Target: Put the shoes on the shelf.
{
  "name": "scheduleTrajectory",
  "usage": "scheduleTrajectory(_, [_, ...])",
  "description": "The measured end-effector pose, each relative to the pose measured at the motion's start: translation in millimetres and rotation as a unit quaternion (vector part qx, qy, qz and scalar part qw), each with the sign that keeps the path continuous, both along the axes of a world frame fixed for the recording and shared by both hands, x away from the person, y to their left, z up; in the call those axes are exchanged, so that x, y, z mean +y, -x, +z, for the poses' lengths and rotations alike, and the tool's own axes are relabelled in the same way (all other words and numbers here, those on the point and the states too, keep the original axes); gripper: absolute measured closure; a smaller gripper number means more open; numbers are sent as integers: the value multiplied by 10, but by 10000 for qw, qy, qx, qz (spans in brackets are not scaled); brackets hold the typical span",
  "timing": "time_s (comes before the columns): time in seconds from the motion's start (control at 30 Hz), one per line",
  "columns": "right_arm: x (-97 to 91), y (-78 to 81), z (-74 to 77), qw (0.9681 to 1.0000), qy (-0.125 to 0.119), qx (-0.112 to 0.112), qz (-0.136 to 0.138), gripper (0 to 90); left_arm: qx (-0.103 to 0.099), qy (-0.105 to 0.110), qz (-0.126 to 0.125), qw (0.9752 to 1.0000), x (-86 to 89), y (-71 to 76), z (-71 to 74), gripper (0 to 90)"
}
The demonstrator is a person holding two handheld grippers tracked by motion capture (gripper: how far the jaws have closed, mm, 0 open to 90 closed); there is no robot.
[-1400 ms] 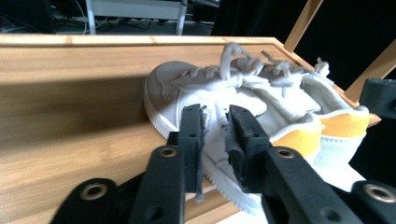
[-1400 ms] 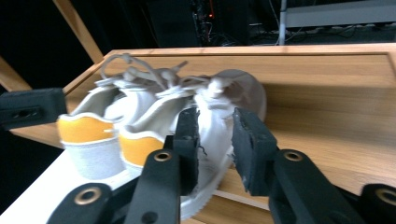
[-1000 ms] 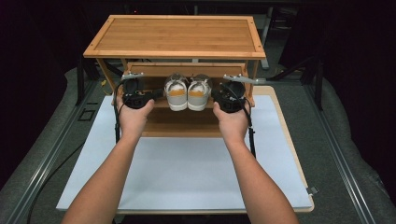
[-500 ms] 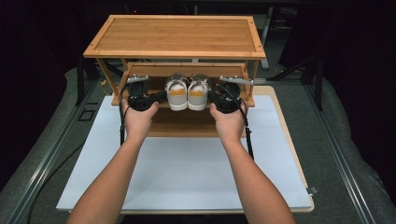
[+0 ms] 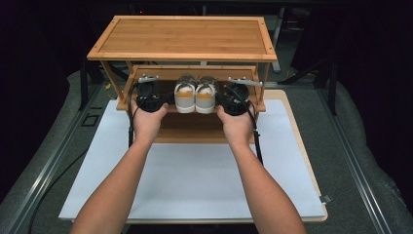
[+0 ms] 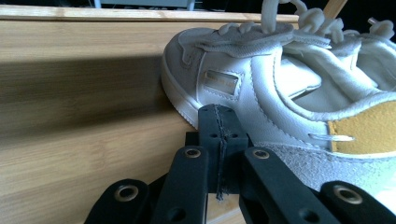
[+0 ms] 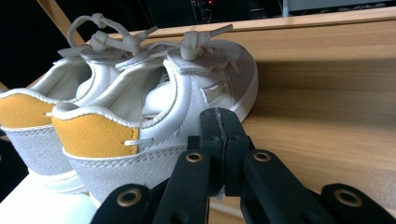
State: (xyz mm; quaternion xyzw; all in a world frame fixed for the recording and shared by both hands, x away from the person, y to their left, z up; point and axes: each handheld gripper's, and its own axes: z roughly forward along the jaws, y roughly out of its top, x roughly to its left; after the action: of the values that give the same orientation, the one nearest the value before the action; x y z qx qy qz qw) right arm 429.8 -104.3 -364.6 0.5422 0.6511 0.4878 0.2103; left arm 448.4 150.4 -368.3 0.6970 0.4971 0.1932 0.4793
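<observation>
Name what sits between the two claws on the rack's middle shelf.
In the high view, a pair of white sneakers with orange heels sits between the left claw and right claw.

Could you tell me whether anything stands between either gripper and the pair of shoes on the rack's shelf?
Nothing visible does. The left gripper and right gripper, both shut, sit right against the outer sides of the shoes on the rack.

Shoe rack: bamboo-look wood, smooth, satin finish with fine grain.
Left sneaker and right sneaker: white smooth leather uppers, grey suede at the heel base, mustard suede heel tabs, woven cloth laces.
Table mat: white, matt, smooth.
Gripper jaws: black matt plastic, brass-coloured rivets.
</observation>
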Motion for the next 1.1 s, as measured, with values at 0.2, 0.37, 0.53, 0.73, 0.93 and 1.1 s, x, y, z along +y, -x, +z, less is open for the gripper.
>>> scheduleTrajectory(0.2, [-36,-94,-7,10000,-77,51,-4,900,39,-61,-23,10000,-14,-82,13,900])
scheduleTrajectory(0.37, [-40,-175,-14,9998,-174,67,-38,900,69,-48,37,10000,-22,-156,11,900])
scheduleTrajectory(0.53, [-15,-233,3,10000,-6,58,-63,900,107,32,19,9999,-20,-219,6,900])
scheduleTrajectory(0.73, [-18,-289,1,10000,13,75,-3,900,98,53,27,9999,-20,-286,-6,900])
scheduleTrajectory(0.93, [1,-344,11,9998,181,66,-25,900,148,58,84,9998,-30,-344,-6,900])
scheduleTrajectory(1.1, [-5,-382,8,9998,174,74,-17,900,122,52,31,9999,-19,-378,-13,900])
